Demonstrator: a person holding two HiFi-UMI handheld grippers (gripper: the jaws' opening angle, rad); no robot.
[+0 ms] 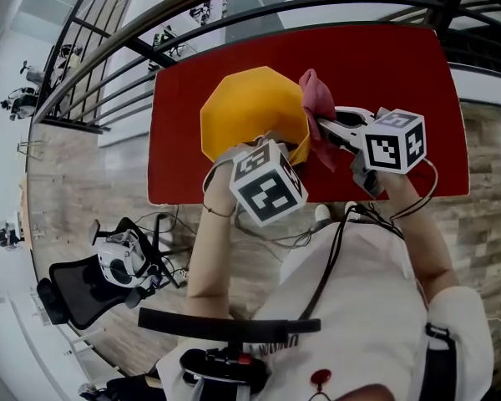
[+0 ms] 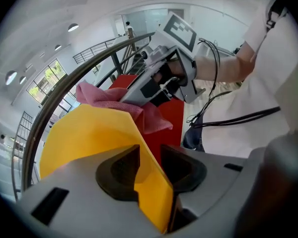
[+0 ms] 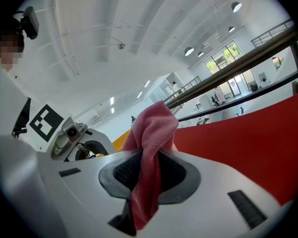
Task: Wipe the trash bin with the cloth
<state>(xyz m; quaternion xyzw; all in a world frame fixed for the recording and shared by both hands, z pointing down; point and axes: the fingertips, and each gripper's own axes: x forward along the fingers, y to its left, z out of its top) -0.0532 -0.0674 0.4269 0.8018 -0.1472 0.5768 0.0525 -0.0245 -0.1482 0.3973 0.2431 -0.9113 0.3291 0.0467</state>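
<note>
Left gripper stands open, its 2 jaws astride the near wall of the yellow bin without pinching it. Bin sits on the red table, by its near edge. Right gripper clamps a pink cloth at the bin's right rim

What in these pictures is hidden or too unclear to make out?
Head view: trash bin's near wall, behind the left gripper's marker cube.
Right gripper view: most of the bin, behind the cloth.
Left gripper view: table mostly hidden by the bin.
</note>
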